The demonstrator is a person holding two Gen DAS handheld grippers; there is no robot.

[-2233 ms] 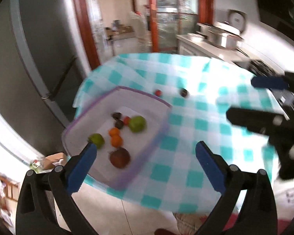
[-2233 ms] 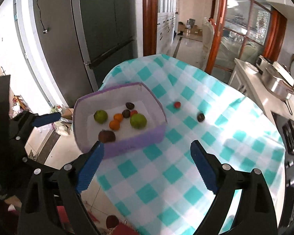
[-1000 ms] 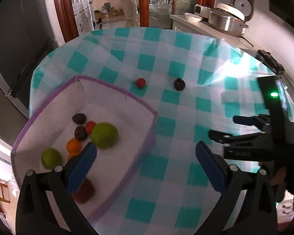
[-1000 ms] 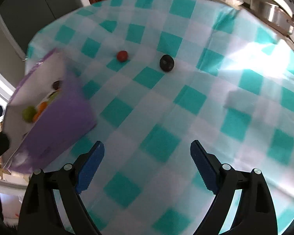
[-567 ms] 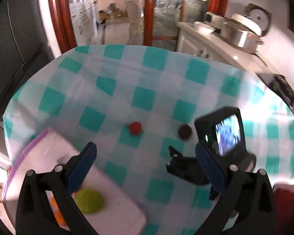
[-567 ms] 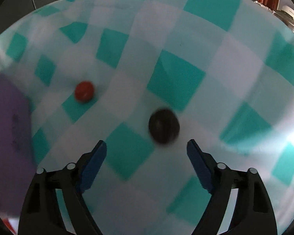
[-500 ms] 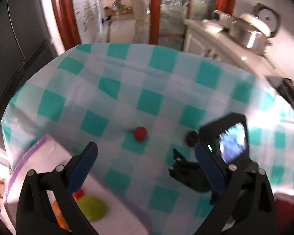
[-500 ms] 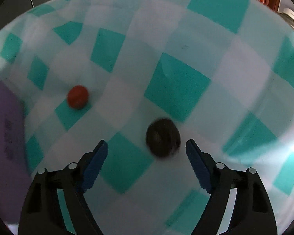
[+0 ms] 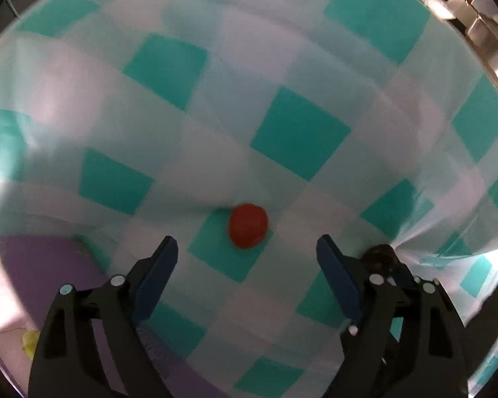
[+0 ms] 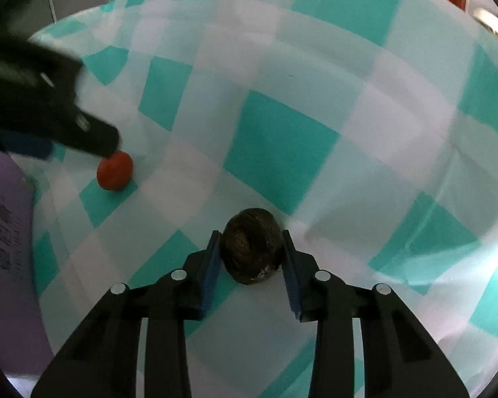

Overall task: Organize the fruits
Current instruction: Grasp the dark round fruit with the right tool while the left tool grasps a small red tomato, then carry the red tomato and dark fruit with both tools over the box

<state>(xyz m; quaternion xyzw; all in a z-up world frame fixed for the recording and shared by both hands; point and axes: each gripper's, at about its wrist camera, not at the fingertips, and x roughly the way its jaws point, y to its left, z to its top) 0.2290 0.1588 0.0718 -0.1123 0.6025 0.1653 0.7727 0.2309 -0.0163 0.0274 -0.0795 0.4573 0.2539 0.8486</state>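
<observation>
Near the middle of the checked tabletop point(image 10: 282, 139), the right gripper point(image 10: 250, 248), half a second ago spread wide short of the dark round fruit point(image 10: 251, 246), now pinches it. Left of it, the left gripper point(image 9: 245, 253) has descended, spread around the small red fruit point(image 9: 248, 225). Both await the purple bin point(image 10: 6, 232), whose dark print is unreadable.

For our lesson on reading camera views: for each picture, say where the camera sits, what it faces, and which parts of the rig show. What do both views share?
Left wrist: on the left claw, facing the red fruit between its open fingers.
Right wrist: on the right claw, its fingers around the dark fruit; the left claw intrudes top left.
Shared: red fruit, dark fruit, checked tablecloth, purple box.
</observation>
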